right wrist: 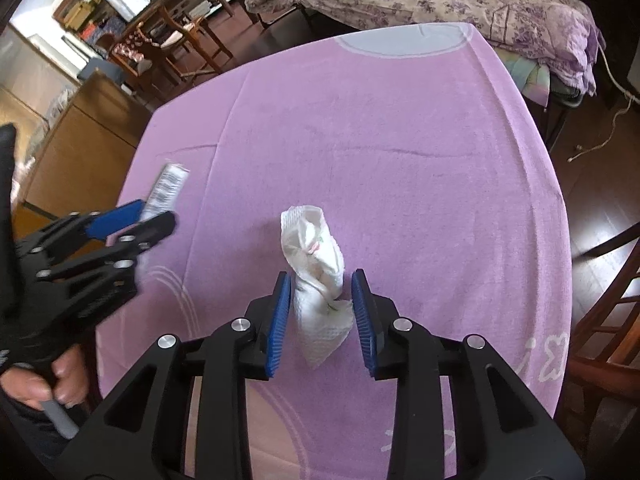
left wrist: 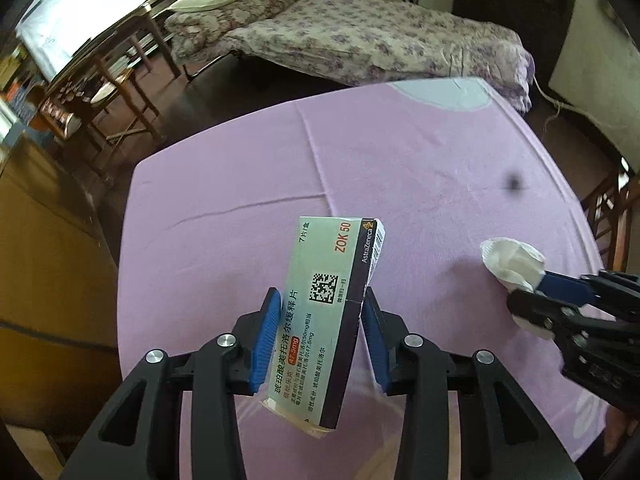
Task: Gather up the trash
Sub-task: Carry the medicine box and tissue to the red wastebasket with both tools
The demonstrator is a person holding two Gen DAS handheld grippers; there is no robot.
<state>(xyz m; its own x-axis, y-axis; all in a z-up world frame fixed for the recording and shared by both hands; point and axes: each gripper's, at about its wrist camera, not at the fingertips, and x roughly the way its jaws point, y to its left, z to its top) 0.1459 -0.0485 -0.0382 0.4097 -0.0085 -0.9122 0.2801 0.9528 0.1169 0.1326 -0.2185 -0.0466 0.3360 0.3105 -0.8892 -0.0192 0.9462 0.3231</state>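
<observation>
My left gripper point(left wrist: 320, 312) is shut on a pale green medicine box point(left wrist: 328, 320) with a dark side, held tilted above the pink tablecloth point(left wrist: 280, 152). The box's barcode end also shows in the right wrist view point(right wrist: 166, 190), at the left gripper point(right wrist: 150, 216). My right gripper point(right wrist: 320, 300) is shut on a crumpled white tissue point(right wrist: 316, 276), which sticks up and out between the blue pads. In the left wrist view the right gripper point(left wrist: 532, 288) and its tissue point(left wrist: 512, 260) are at the right, over the table.
The table's pink cloth point(right wrist: 400, 120) has a pale circle at its far edge. A bed with a floral cover point(left wrist: 380, 36) lies beyond. Wooden chairs and a table point(left wrist: 100, 92) stand far left, a wooden cabinet point(left wrist: 44, 280) at left, a chair point(right wrist: 608, 312) at right.
</observation>
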